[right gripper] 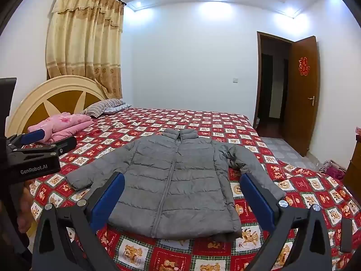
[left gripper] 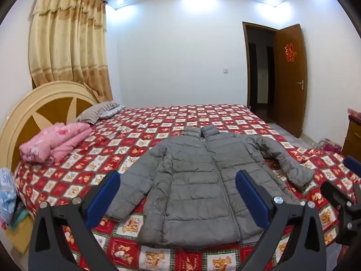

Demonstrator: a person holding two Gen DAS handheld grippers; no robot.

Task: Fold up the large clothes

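Jacket [left gripper: 198, 180] laid flat, front up, zipped, on bed [left gripper: 225, 117]; sleeves spread outward. Left gripper [left gripper: 178, 192] and right gripper [right gripper: 182, 194] held above near hem, fingers spread, nothing gripped. Folding judged not yet begun; sleeve to be grasped next, folded across chest.

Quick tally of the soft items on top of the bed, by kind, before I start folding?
Grey puffer jacket: 1
Pink folded quilt: 1
Striped pillow: 1
Total: 3, all lying on the red checked bedspread.
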